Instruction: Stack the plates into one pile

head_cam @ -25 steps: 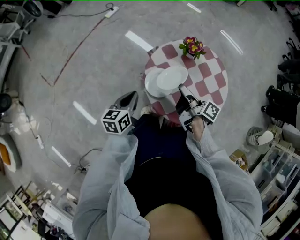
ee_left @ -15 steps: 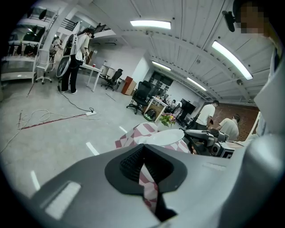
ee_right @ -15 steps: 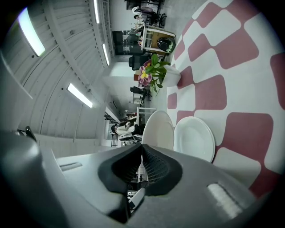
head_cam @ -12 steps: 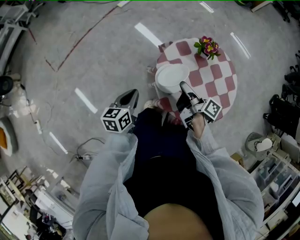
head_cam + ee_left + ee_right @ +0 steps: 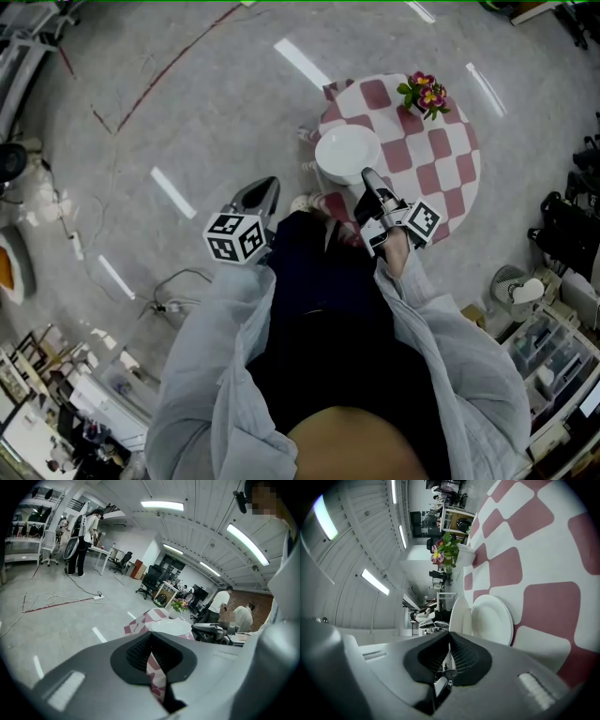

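Now right tool, extended over table, pinches upper plate.

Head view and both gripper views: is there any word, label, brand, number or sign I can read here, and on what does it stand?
No readable text in any view.
On the marker cube at left and the marker cube at right: black-and-white square patterns only, no letters or digits.
On the top plate and the checkered tablecloth: no print.
On the shelves and boxes at the room's edge: any labels are too small to read.
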Motion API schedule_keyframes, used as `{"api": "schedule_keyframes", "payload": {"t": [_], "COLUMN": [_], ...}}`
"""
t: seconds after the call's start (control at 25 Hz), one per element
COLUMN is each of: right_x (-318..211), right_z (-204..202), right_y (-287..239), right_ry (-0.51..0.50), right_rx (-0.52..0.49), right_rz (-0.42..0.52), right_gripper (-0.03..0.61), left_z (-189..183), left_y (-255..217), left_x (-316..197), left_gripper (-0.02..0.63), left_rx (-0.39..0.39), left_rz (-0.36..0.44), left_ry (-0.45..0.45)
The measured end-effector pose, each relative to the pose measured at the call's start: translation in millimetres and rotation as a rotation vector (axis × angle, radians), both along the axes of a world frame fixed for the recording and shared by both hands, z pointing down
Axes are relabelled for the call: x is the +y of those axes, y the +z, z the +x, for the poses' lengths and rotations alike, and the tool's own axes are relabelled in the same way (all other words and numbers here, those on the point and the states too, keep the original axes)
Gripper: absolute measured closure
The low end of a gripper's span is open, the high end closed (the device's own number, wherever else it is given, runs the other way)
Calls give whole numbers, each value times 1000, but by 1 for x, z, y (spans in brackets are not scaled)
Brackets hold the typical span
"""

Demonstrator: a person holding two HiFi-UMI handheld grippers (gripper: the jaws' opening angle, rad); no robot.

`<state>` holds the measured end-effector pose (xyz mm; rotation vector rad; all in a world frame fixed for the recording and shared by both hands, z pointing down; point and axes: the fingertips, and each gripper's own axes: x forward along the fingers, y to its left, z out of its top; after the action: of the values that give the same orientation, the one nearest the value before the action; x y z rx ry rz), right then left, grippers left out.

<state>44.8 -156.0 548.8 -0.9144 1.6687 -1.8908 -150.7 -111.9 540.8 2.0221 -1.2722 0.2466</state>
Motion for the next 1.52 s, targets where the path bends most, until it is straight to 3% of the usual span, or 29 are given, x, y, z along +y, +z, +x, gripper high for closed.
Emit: {"api": "schedule_keyframes", "payload": {"t": [1.08,1.32,1.52], "right_x": [17,16,5], "right_z": [25,24,21], "right_y": [87,83,71], "right_ry": [64,100,116], "right_rx": [188,119,49], "right_rz": [-256,-281,-257], "right_gripper": [552,475,336], "left_z": [16,20,24], "left_y": [12,12,10], "left_x": [-5,-7,-13], "left_gripper": [603,601,603], "left_rx": [10,14,22], "left_rz": [-44,-42,-29], "left_ry": [23,28,48]}}
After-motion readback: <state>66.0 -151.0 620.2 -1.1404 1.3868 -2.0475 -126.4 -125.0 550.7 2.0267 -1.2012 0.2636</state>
